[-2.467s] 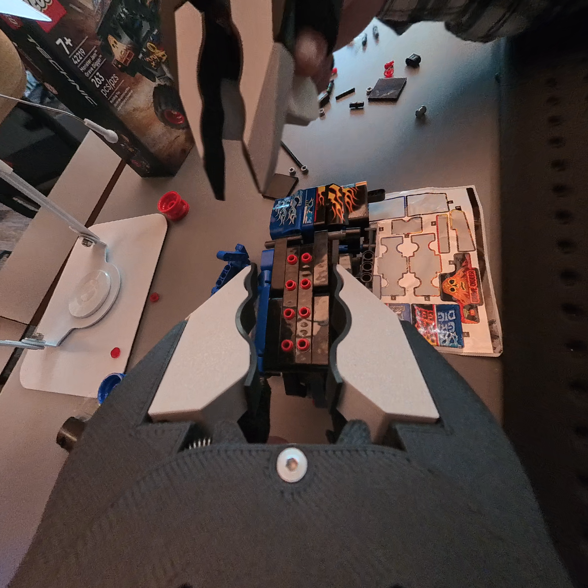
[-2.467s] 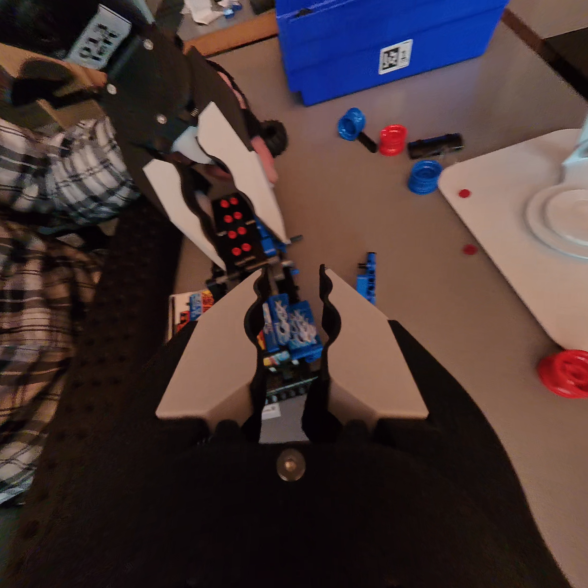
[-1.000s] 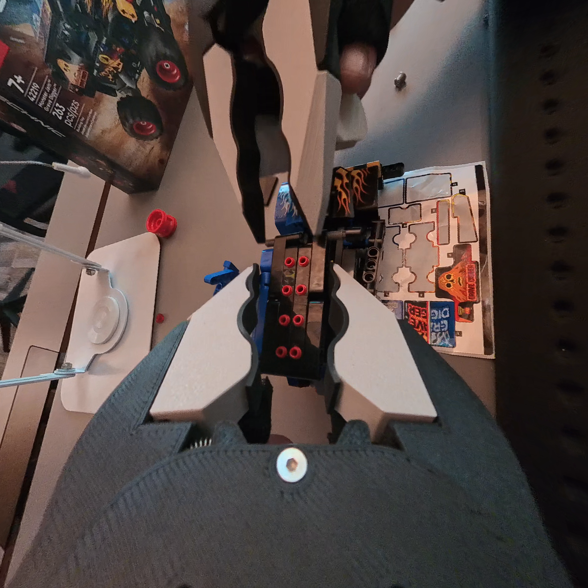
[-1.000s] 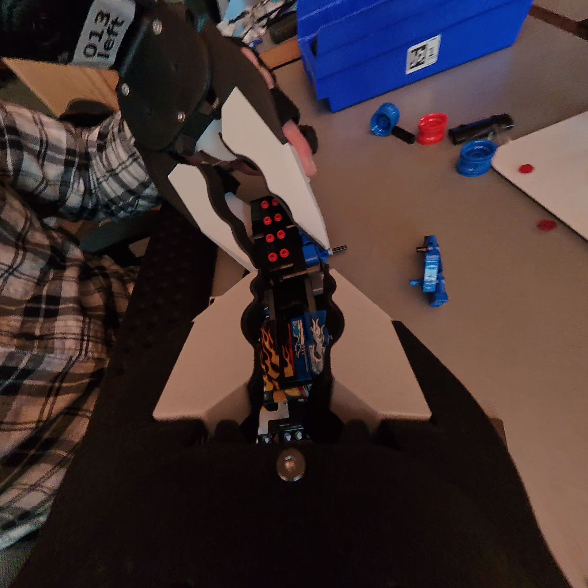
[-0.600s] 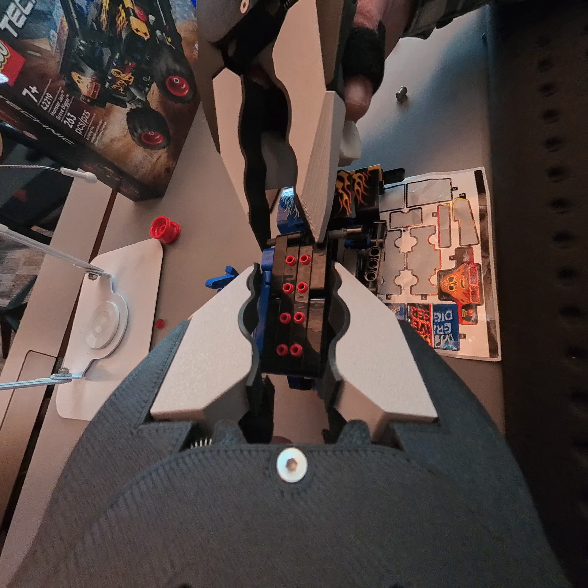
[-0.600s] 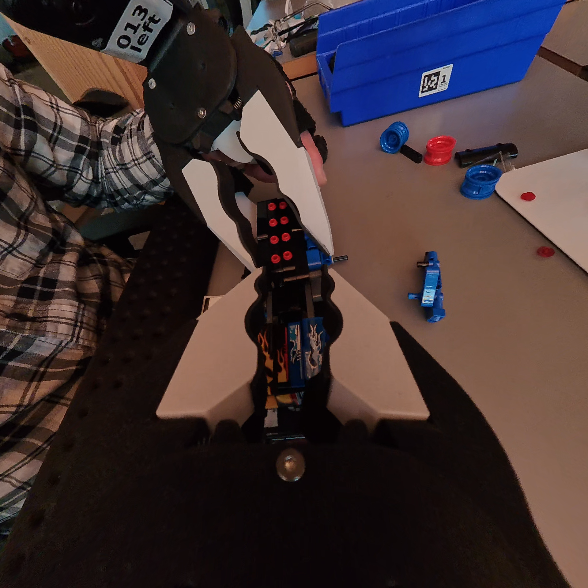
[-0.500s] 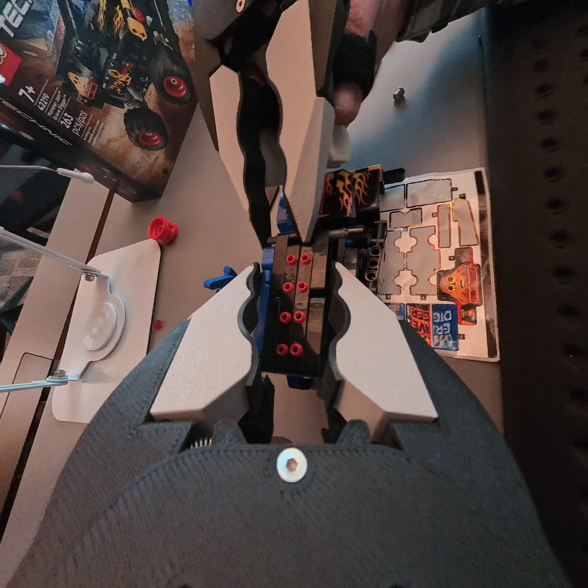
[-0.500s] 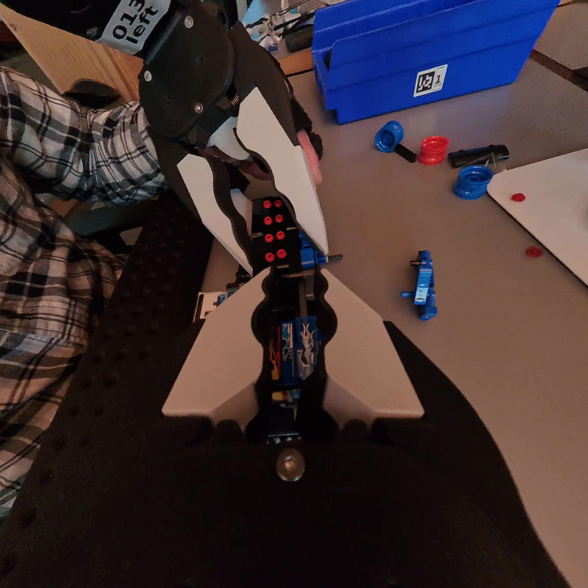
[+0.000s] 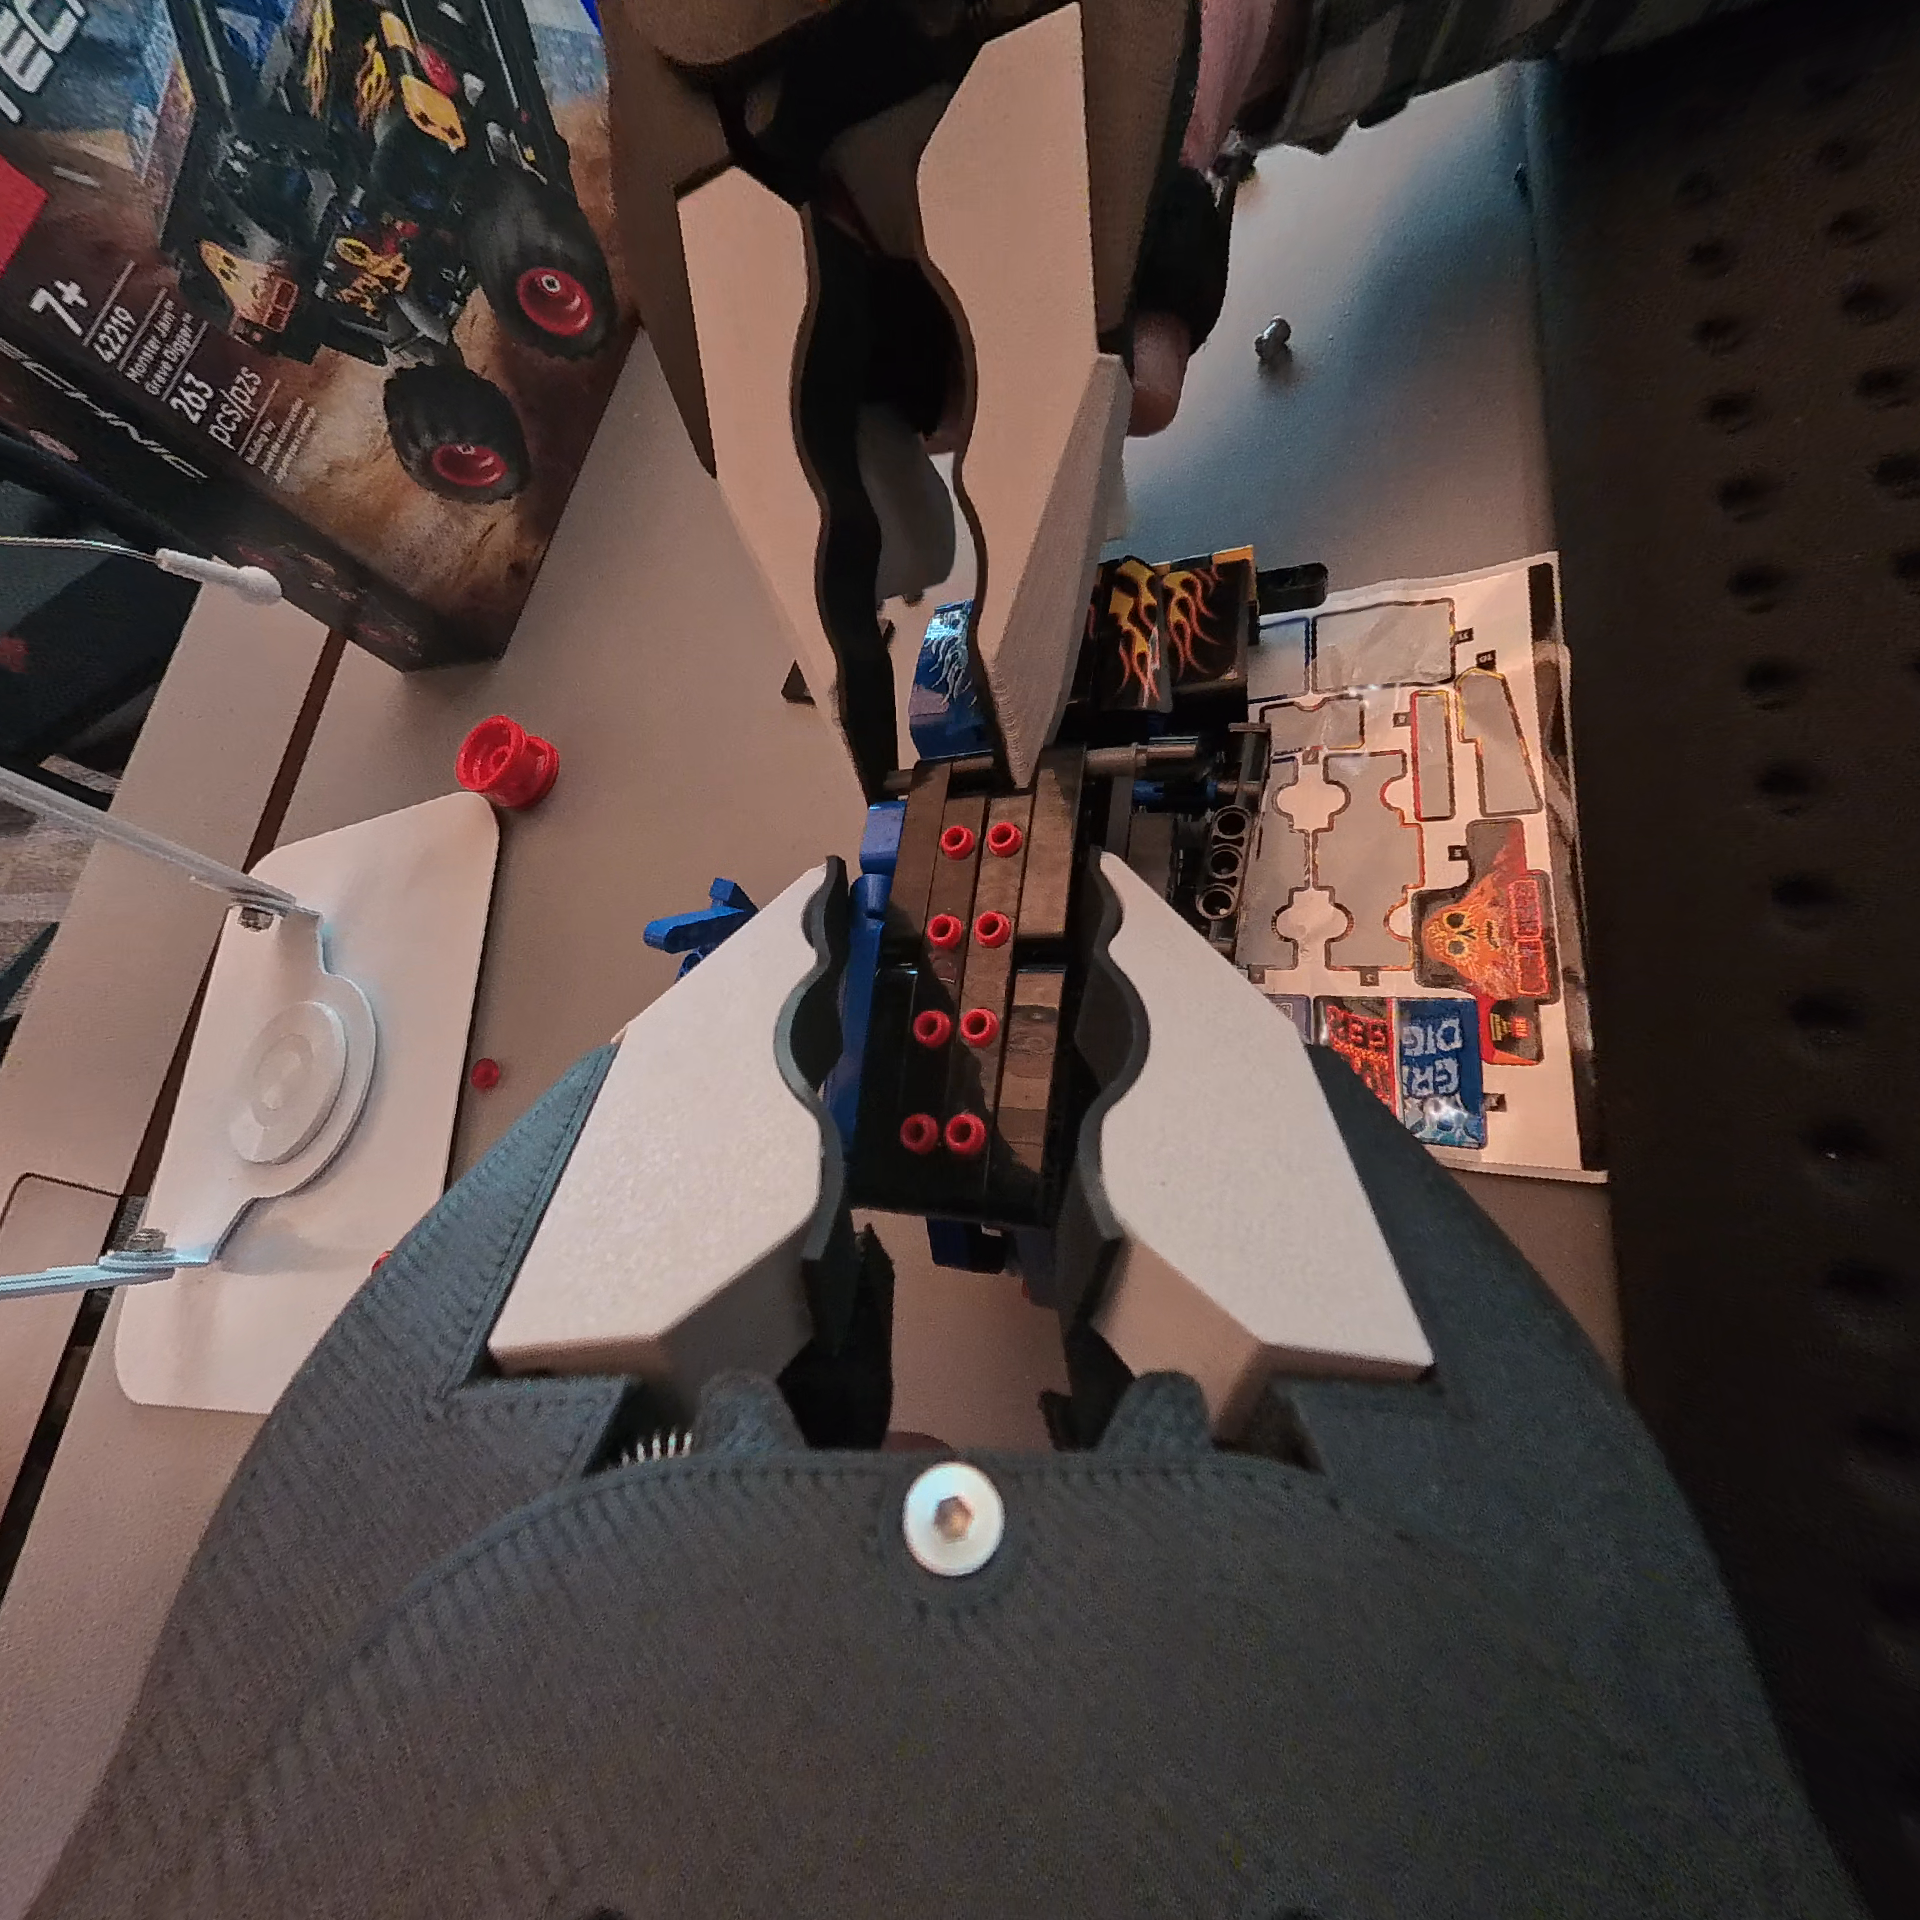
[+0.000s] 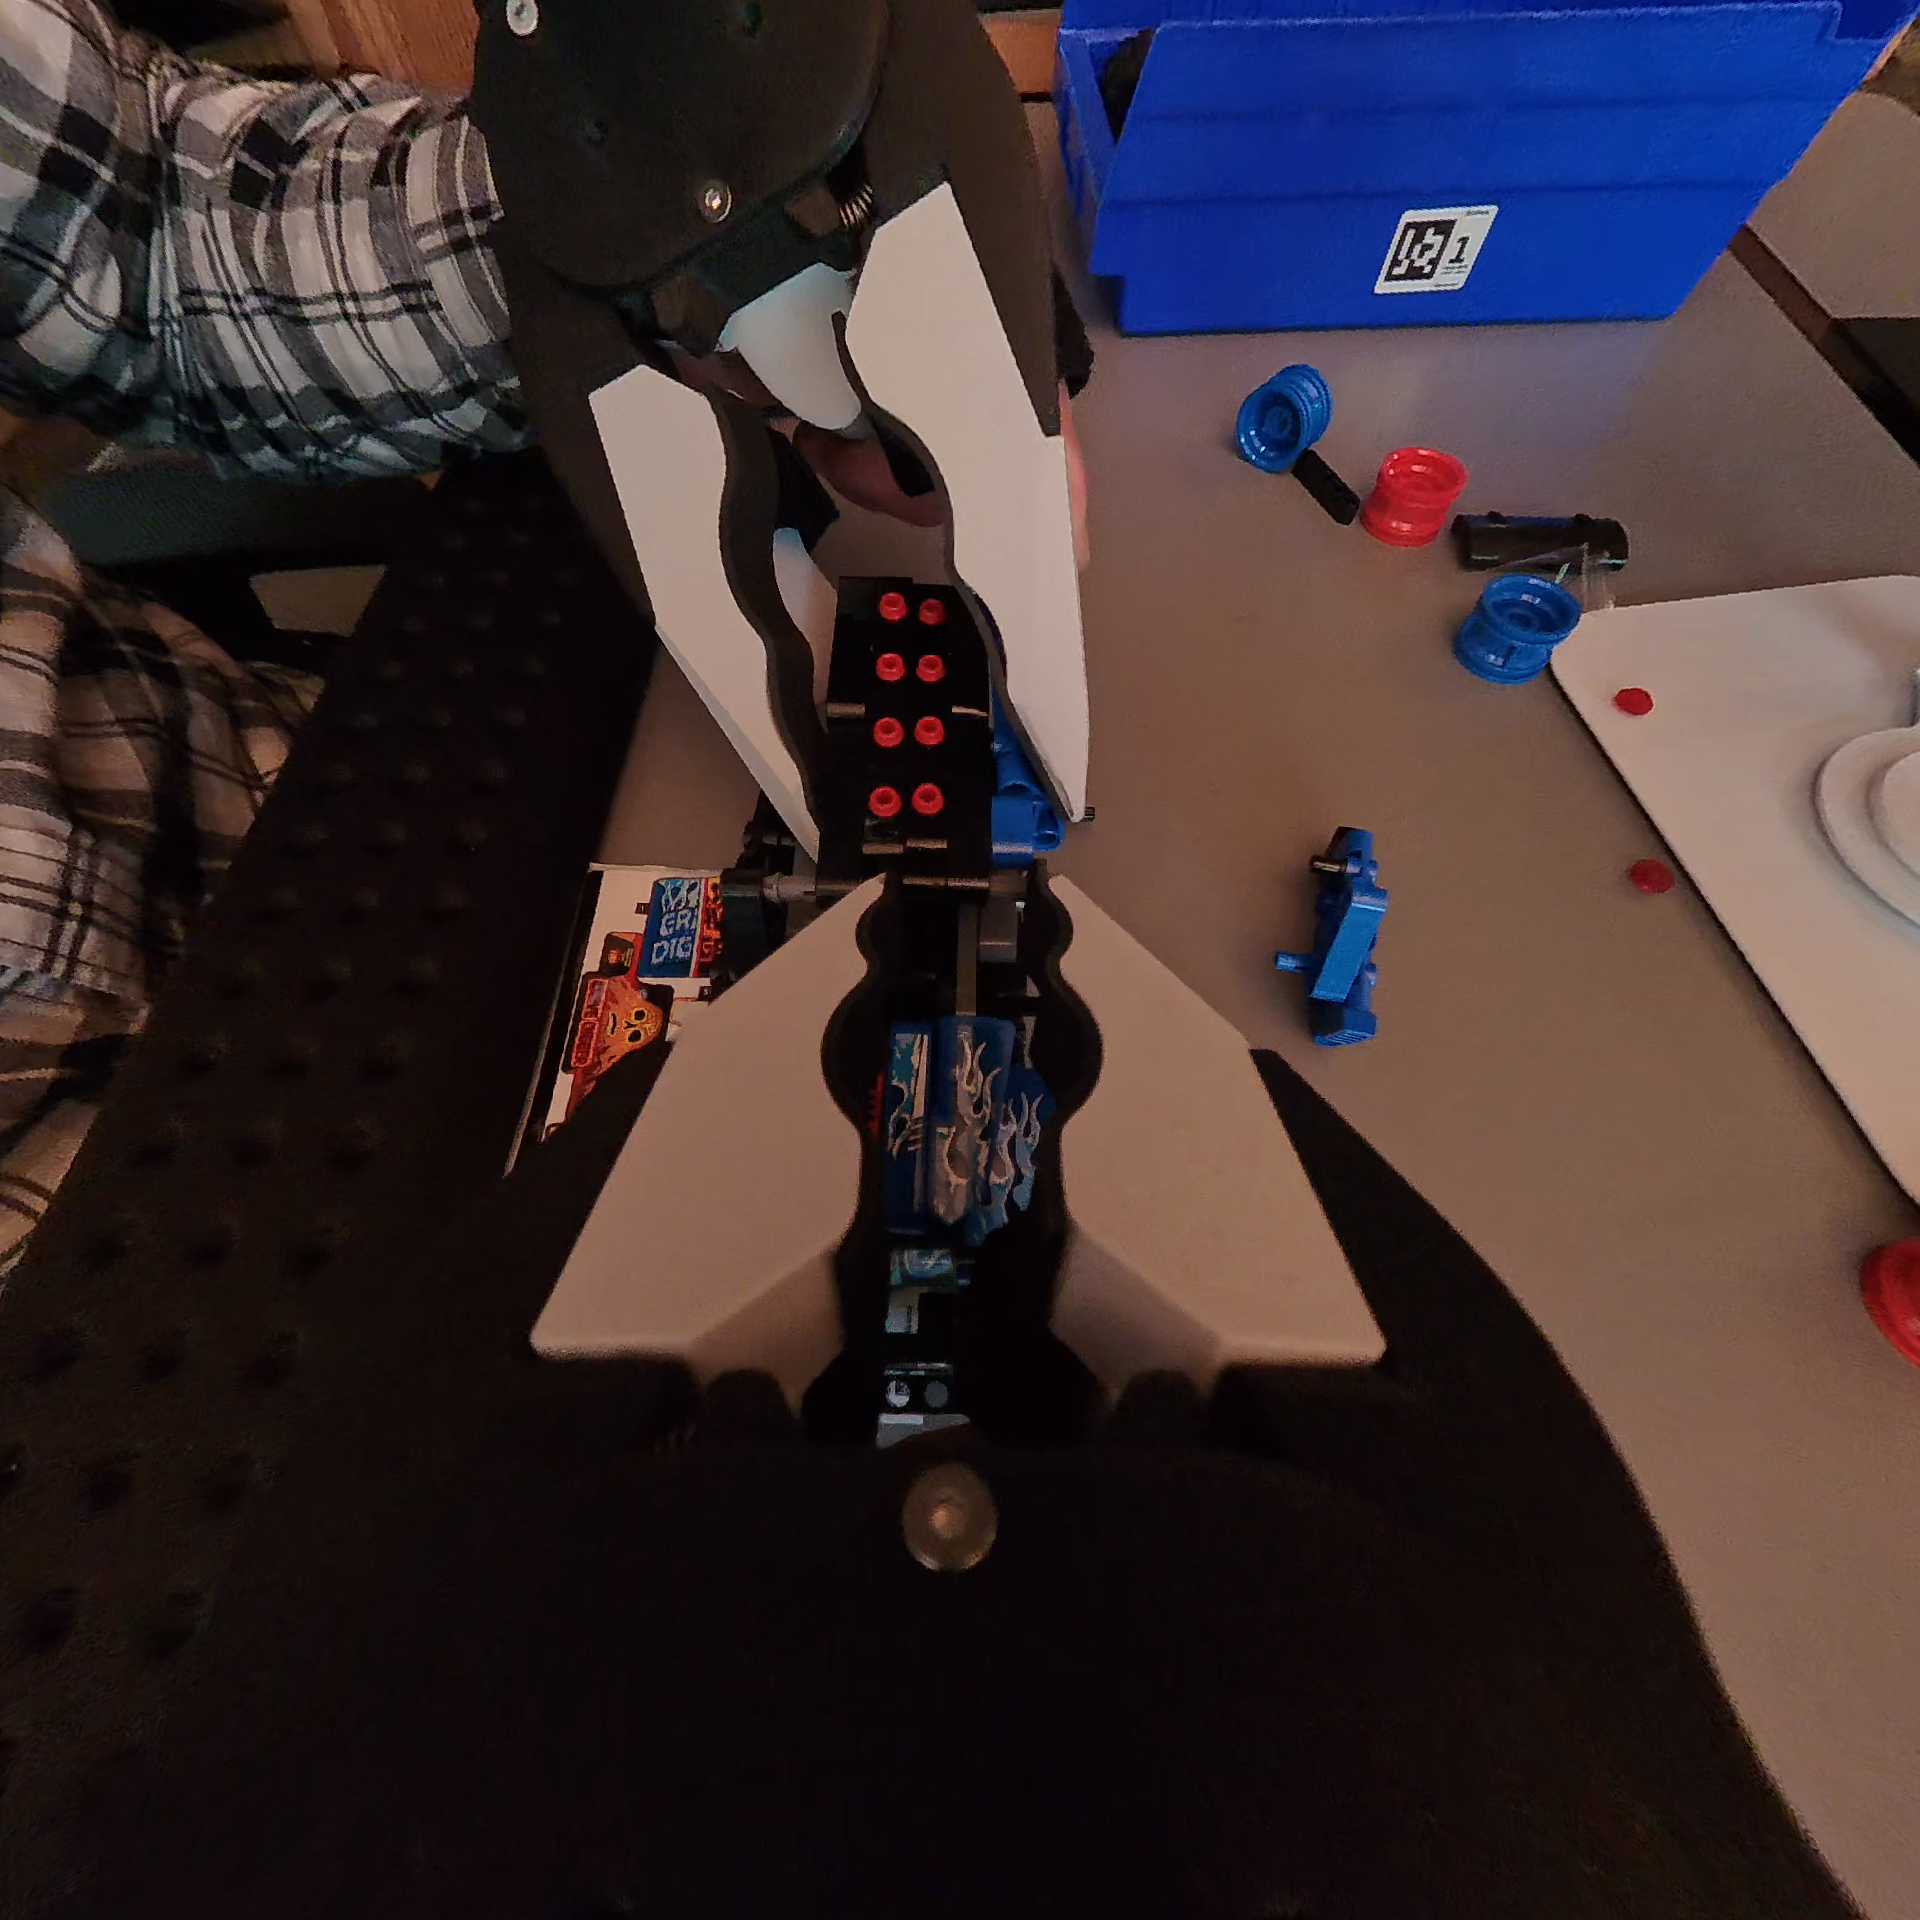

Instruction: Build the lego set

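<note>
Both jaws clamp the half-built lego truck (image 9: 971, 997), left gripper (image 9: 961, 904) on its black red-pinned bed, right gripper (image 10: 961, 935) around the blue-flamed end, likely seating that section, which needs a steady squeeze.

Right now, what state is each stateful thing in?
Left gripper: shut on the model.
Right gripper: shut on the model's flame-panel end.
Model: partly built, no wheels.
Sticker sheet: mostly peeled.
Blue bin: open.
Red wheel: loose on table.
</note>
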`<state>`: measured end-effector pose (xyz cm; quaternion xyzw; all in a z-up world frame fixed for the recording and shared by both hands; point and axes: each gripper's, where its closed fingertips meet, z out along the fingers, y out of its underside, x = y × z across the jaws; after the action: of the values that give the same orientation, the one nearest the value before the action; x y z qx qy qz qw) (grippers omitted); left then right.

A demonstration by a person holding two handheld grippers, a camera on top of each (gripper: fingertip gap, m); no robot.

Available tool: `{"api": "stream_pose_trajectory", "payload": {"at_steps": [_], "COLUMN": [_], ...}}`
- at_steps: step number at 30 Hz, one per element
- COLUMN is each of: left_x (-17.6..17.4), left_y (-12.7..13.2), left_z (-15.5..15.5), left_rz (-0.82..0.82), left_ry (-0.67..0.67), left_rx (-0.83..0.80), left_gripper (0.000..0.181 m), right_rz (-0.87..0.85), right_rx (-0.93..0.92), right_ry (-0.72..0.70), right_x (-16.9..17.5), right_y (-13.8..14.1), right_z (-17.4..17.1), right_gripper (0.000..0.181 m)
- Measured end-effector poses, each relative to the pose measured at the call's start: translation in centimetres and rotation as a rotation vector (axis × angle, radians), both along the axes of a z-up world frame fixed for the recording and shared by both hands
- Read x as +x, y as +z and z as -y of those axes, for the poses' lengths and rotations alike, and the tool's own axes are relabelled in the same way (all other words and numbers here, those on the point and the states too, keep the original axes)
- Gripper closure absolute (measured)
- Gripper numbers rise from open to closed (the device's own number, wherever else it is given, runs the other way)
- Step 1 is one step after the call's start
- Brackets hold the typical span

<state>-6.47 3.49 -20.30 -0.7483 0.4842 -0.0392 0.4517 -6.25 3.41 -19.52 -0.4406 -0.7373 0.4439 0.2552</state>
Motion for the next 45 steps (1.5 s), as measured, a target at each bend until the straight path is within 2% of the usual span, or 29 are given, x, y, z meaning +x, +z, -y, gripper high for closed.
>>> {"api": "stream_pose_trajectory", "payload": {"at_steps": [14, 17, 20, 22, 33, 34, 35, 36, 37, 38, 41, 43, 44, 45], "left_x": [0.0, 0.2, 0.8, 0.6, 0.8, 0.4, -1.8, -4.2, -5.1, -5.0, -3.8, -3.6, -3.4, -3.2], "left_y": [0.1, 0.2, 0.9, 0.1, 0.1, 0.2, 0.2, 0.2, 0.2, 0.2, 0.2, 0.3, 0.3, 0.3], "left_z": [-0.1, -0.1, 0.0, -0.2, -0.4, -0.9, -2.7, -4.0, -4.0, -3.5, -2.9, -2.8, -2.7, -2.6], "left_rz": [-0.012, -0.027, -0.008, -0.051, -0.018, -0.016, -0.062, -0.08, -0.058, -0.101, -0.035, -0.053, -0.052, -0.058], "left_ry": [0.002, -0.002, -0.018, -0.011, -0.01, 0.024, 0.134, 0.22, 0.228, 0.205, 0.162, 0.151, 0.142, 0.13], "left_rx": [-0.013, -0.013, -0.012, -0.037, -0.013, 0.004, 0.066, 0.082, 0.021, 0.027, 0.029, 0.035, 0.048, 0.064], "left_gripper": [0.138, 0.139, 0.138, 0.138, 0.139, 0.139, 0.14, 0.14, 0.141, 0.141, 0.14, 0.14, 0.14, 0.14], "right_rz": [0.022, 0.009, 0.019, 0.017, 0.026, 0.007, -0.045, 0.006, 0.121, 0.154, -0.035, -0.032, -0.019, -0.001], "right_rx": [-0.117, -0.08, -0.077, -0.08, 0.055, -0.02, -0.155, -0.097, 0.062, 0.077, 0.02, 0.021, 0.033, 0.036], "right_ry": [0.071, 0.049, 0.016, 0.024, 0.075, 0.251, 0.47, 0.567, 0.543, 0.489, 0.312, 0.185, 0.131, 0.075], "right_x": [1.1, 0.6, 0.0, -0.3, 0.2, 1.6, 3.3, 3.8, 3.1, 2.6, 1.6, 0.4, -0.2, -0.9], "right_y": [0.4, 0.5, 0.2, 0.2, -0.1, 1.2, 3.4, 2.0, -1.3, -2.0, 3.3, 3.2, 2.4, 1.8], "right_z": [-0.2, -0.6, -1.1, -0.7, 0.0, 2.6, 6.7, 9.2, 9.0, 8.0, 4.2, 1.4, 0.3, -0.8], "right_gripper": [0.16, 0.167, 0.154, 0.154, 0.164, 0.181, 0.181, 0.181, 0.181, 0.181, 0.181, 0.181, 0.176, 0.163]}}
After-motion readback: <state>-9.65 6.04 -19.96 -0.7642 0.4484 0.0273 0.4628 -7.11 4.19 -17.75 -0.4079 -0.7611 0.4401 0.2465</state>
